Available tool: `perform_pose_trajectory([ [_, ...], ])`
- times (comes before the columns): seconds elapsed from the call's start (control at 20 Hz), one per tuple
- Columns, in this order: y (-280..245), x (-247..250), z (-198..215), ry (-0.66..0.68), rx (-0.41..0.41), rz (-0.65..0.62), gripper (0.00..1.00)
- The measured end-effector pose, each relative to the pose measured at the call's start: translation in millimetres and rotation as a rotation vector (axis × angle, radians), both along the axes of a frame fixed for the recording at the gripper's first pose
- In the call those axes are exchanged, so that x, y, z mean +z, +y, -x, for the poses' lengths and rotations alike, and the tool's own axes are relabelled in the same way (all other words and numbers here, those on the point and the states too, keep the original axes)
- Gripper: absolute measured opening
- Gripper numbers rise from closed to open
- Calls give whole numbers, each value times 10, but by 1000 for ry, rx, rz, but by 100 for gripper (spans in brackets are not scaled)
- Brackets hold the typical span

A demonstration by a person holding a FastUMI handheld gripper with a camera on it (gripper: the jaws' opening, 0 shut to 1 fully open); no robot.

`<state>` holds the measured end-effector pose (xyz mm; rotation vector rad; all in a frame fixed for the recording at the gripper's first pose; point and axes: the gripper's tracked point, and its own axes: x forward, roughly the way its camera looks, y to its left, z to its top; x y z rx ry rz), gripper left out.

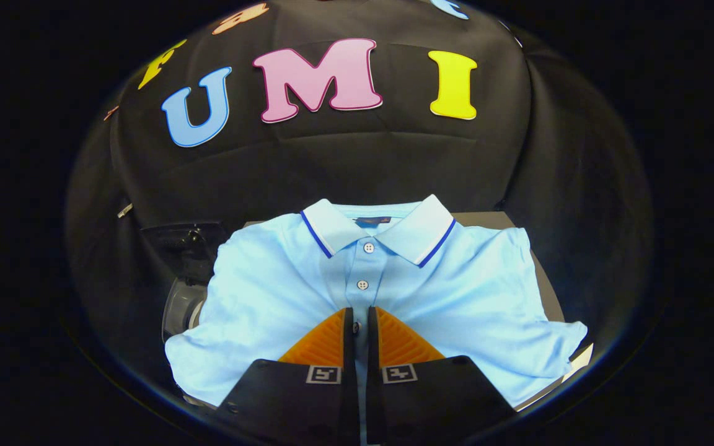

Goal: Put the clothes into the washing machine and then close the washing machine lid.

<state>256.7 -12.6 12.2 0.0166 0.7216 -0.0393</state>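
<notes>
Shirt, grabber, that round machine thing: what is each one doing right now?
shirt: spread flat, front up, collar folded down, buttons done up.
gripper: fingers nearly together, pinching the shirt's button strip.
washing machine: beside the shirt, mostly hidden; lid state unclear.

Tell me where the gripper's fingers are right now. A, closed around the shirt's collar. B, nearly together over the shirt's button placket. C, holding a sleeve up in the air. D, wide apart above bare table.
B: the gripper has its two orange fingers nearly together, a narrow gap between them, over the button placket of the light blue polo shirt, which lies spread flat, collar beyond the fingertips.
</notes>
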Motion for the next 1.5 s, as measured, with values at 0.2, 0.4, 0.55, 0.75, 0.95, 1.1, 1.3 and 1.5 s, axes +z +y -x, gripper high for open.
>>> perform_pose_trajectory([
  [0.2, 2, 48, 8, -29, 11, -19, 9],
  [0.4, -13, 75, 4, -43, 27, -23, 9],
  [0.55, -8, 142, 15, -77, 33, -7, 5],
  [0.75, 26, 245, 3, -116, 27, -19, 5],
  [0.95, 88, 562, -27, -191, 26, -76, 5],
  [1.1, 232, 800, -35, -231, 49, -134, 5],
  [1.3, 541, 1072, -34, -275, 91, -199, 5],
  [1.5, 924, 1241, -3, -300, 139, -215, 4],
])
